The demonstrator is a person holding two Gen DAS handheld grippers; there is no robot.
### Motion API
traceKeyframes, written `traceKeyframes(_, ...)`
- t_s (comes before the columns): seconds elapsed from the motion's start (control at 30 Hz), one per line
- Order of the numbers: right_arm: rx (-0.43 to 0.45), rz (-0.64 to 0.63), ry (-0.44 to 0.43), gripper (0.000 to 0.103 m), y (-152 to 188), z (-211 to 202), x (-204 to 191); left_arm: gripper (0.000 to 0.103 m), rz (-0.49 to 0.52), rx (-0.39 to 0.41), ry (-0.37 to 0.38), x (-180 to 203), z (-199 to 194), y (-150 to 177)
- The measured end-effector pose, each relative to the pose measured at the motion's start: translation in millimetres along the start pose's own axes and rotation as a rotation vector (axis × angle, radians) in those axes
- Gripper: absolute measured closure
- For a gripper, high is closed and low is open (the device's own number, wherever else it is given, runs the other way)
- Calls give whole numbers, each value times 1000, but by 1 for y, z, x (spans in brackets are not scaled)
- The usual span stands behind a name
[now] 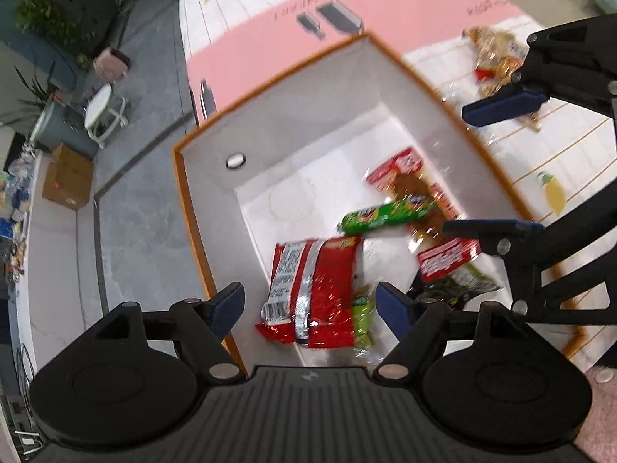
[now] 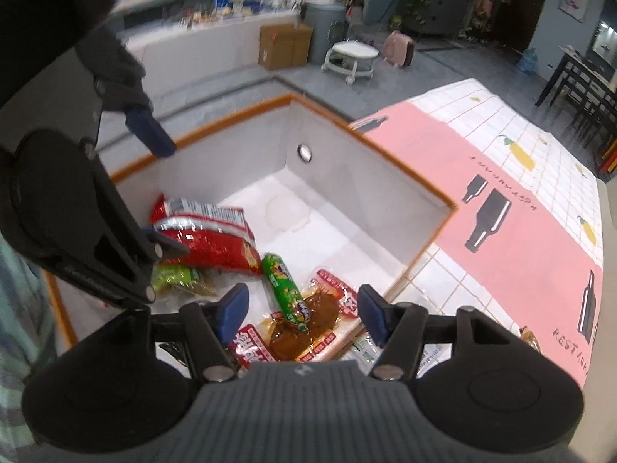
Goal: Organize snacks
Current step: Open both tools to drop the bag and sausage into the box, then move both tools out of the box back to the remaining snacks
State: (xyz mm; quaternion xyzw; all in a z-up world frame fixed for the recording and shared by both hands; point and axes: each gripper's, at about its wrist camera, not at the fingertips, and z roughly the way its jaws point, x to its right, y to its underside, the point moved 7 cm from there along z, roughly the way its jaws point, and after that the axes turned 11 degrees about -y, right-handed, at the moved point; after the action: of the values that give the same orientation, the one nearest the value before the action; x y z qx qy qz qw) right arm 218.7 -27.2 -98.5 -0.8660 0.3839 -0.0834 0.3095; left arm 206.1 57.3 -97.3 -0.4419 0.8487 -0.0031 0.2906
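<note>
While both of my grippers hang over the white box with the orange rim, neither holds anything: my left gripper stands spread wide, and my right gripper is spread too, nothing between its pads.

Nearest, under the left jaws: crinkly red foil snack bag, lying flat on the box floor. Looks light, puffy, slippery; best pinched at a sealed end seam, not the belly.

Partly under it, a small green packet, soft.

Next out: green sausage-shaped tube, glossy, apt to roll; take it across its middle. It rests on a clear vacuum pouch with red labels and brown contents, limp, probably heavier; grip an edge.

Farthest, outside the box on the pink-and-white tiled tablecloth: clear bag of golden-brown snacks, likely crushable, not yet boxed.
</note>
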Motion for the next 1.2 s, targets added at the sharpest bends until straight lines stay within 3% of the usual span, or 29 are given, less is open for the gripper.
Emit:
traceKeyframes(0.27,185,48,28,33,14,-62,6,13,-81,147,-95,10,-48,-10)
traceKeyframes(0.47,279,89,93,27,45,-102,15,13,-109,228,-66,38,-78,-14)
traceKeyframes(0.7,307,205,185,26,101,-128,38,13,-111,274,28,88,-96,-18)
traceKeyframes(0.9,280,296,256,26,151,-131,60,15,-145,289,93,128,-100,-22)
traceKeyframes(1.0,272,356,265,26,172,-129,70,23,-118,287,121,145,-94,-23)
traceKeyframes(1.2,260,387,248,27,191,-118,78,24,-23,257,127,160,-70,-33)
